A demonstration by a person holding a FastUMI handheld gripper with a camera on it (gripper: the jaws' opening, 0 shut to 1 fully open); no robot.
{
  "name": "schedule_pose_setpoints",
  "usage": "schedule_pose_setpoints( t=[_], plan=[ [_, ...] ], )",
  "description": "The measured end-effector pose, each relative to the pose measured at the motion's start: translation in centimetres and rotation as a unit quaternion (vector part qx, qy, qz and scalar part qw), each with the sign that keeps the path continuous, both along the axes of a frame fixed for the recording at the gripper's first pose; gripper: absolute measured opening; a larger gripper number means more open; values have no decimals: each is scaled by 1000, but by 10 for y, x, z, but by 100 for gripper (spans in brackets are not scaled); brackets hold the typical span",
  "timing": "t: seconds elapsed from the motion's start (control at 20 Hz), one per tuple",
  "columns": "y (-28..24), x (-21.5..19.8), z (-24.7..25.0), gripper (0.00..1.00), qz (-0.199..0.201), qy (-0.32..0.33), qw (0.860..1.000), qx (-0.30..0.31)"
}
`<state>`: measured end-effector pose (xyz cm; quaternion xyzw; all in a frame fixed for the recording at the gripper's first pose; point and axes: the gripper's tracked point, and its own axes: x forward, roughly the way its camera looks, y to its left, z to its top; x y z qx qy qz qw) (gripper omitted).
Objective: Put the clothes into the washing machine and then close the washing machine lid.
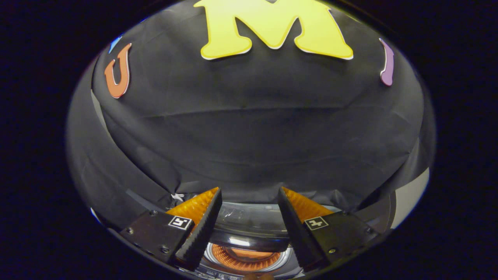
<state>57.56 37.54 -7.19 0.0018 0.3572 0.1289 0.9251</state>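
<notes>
Between the spread, empty fingers of the gripper (249, 194) sits the washing machine (249, 249), its raised lid (249, 221) running crosswise just ahead of them and the drum opening (245, 258) facing up beneath. Closing likely calls for coming over the lid's top edge and pressing it down evenly.

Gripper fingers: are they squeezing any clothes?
No. The gripper fingers stand apart with nothing between them, above the washing machine.

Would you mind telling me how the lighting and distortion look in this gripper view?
Gripper view: strong fisheye bending curves the cloth wall; lighting is dim and even; the washing machine lid shows soft glare between the open claw fingers, an orange-lit ring below; focus stays sharp.
</notes>
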Motion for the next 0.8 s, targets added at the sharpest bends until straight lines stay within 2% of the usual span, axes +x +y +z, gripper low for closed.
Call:
schedule_pose_setpoints(
  t=[0.8],
  plan=[
    [-3,-42,-1,90,-3,-55,998,3]
  ],
)
